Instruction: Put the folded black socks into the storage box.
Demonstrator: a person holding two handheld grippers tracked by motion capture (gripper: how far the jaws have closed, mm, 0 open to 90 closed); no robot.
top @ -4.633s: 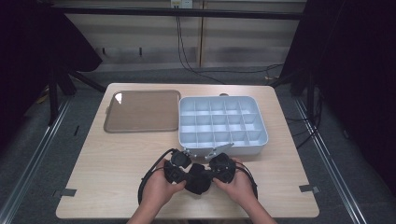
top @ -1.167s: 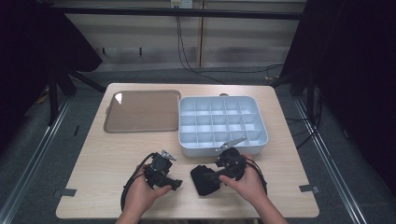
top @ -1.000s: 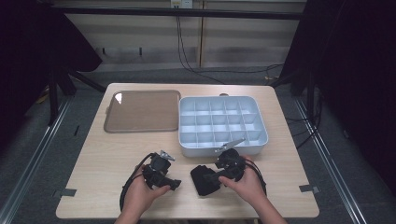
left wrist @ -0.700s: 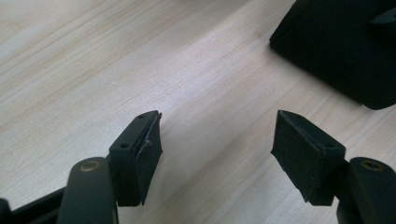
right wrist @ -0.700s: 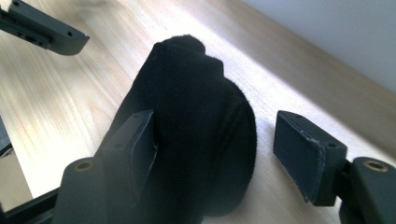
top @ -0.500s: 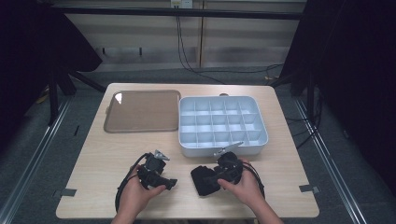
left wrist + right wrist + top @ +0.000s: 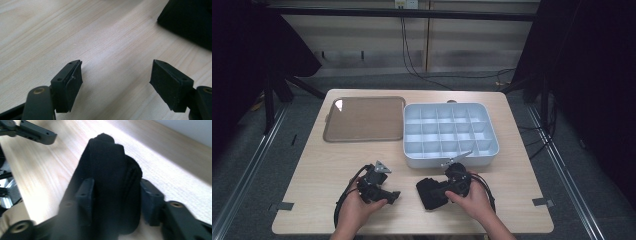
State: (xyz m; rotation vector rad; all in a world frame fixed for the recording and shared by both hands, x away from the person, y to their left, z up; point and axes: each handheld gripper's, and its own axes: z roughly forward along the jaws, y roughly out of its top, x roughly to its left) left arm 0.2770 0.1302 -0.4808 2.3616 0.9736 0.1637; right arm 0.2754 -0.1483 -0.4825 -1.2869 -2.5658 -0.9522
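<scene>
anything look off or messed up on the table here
Nothing spilled or damaged. The only untidy item is the black cloth, bunched into a lump between the pads of the right hand-held gripper. The compartment tray and brown tray sit square on the table.

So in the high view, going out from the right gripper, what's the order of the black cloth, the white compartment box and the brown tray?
1. Black cloth: between the right gripper jaws, at the near edge.
2. White compartment box: just beyond it.
3. Brown tray: farthest, far left.
</scene>
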